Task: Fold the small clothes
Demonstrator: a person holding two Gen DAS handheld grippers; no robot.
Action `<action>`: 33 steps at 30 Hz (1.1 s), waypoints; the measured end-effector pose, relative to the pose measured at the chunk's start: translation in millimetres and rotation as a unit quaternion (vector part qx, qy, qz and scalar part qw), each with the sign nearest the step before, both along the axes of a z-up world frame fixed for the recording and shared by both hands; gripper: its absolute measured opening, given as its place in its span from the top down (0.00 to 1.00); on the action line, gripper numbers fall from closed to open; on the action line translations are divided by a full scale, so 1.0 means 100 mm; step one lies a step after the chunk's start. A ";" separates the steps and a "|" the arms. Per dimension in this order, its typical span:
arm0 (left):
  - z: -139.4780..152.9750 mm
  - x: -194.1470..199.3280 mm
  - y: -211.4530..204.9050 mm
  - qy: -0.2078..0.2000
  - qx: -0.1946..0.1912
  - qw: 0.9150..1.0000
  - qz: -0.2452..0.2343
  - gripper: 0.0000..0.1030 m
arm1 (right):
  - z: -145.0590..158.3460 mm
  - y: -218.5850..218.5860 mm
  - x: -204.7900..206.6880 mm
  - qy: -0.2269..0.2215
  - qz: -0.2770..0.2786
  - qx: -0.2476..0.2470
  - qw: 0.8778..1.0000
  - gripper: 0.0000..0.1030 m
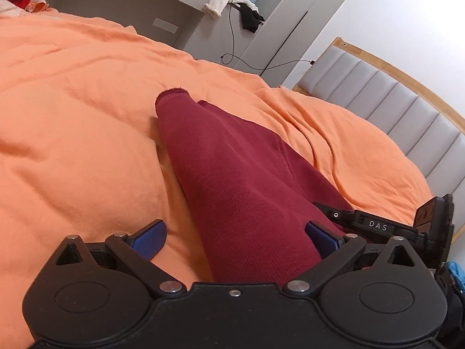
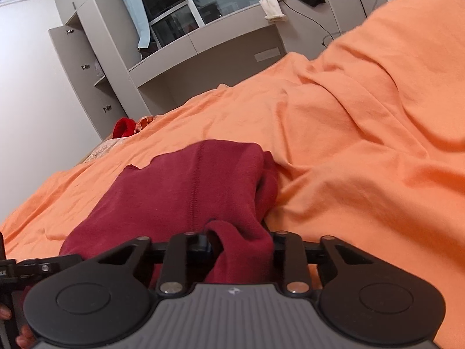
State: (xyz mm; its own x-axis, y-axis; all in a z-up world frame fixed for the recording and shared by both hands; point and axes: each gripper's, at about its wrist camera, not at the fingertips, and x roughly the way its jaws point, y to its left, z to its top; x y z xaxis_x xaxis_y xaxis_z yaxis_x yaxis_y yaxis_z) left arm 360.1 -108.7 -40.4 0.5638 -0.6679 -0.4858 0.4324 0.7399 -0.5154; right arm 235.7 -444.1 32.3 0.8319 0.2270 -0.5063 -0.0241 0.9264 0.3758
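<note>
A dark red knit garment (image 1: 232, 174) lies on the orange bedcover (image 1: 72, 116), stretching away from both grippers. My left gripper (image 1: 236, 240) is open wide around its near end: the blue left pad (image 1: 149, 240) stands clear of the cloth and the right pad (image 1: 322, 238) is at its edge. In the right wrist view the garment (image 2: 180, 192) is bunched, and my right gripper (image 2: 239, 245) is shut on a raised fold of its near edge. The right gripper's body (image 1: 375, 226) shows just right of the left one.
A grey padded headboard with a wooden rim (image 1: 392, 101) borders the bed at the right. A bright red item (image 2: 123, 126) lies at the bed's far edge. Grey cabinets (image 2: 87, 67) and a sill with draped clothes (image 2: 279, 0) and a cable stand behind. A person's fingers (image 2: 20, 340) show at bottom left.
</note>
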 end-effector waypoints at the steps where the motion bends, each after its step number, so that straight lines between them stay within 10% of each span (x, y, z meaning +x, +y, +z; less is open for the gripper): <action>1: 0.02 0.00 -0.02 0.000 0.003 1.000 -0.002 0.14 | 0.03 0.04 0.00 -0.004 -0.001 -0.011 1.000 0.74; 10: 0.38 -0.09 -0.12 -0.054 0.041 0.998 0.006 0.71 | 0.41 0.41 -0.14 -0.114 -0.005 -0.075 0.991 0.78; 20: 0.84 -0.15 0.32 -0.212 0.070 0.971 0.083 0.72 | 0.49 1.25 0.06 -0.241 0.041 -0.195 0.950 0.78; 33: 0.43 0.14 0.70 -0.092 0.099 0.981 0.141 0.57 | 0.16 1.08 0.45 -0.115 0.034 -0.142 0.983 0.66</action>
State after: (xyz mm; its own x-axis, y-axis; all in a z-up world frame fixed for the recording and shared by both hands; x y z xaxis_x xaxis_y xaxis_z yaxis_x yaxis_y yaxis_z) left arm 373.8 -38.6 2.7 0.8030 -0.3756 -0.4627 0.2686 0.9212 -0.2816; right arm 280.8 -336.0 48.0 0.9195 0.1628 -0.3578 -0.1433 0.9864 0.0806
